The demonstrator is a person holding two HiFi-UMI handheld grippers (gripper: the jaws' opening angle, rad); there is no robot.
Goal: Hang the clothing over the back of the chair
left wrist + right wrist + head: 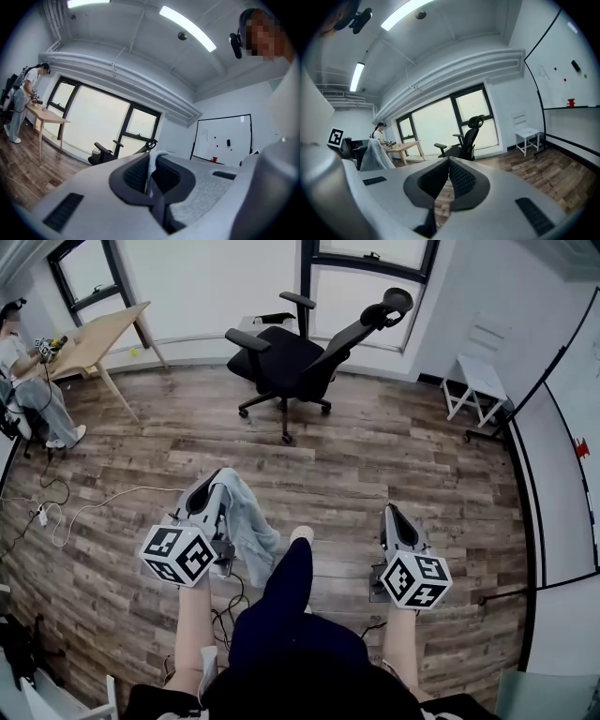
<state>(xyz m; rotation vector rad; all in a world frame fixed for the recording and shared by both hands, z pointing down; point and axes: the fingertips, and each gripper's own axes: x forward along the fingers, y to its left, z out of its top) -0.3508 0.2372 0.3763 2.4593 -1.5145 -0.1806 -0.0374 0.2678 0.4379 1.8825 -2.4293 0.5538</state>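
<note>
A black office chair with a headrest stands far ahead near the windows, its back tilted to the right. My left gripper is shut on a pale blue garment that hangs down from its tips beside my leg. In the left gripper view a fold of the cloth is pinched between the closed jaws, with the chair small in the distance. My right gripper is shut with nothing in it. In the right gripper view the jaws meet, the chair is ahead and the garment hangs at the left.
A wooden table stands at the far left with a seated person beside it. A white stool and a whiteboard are on the right. Cables trail over the wooden floor at the left.
</note>
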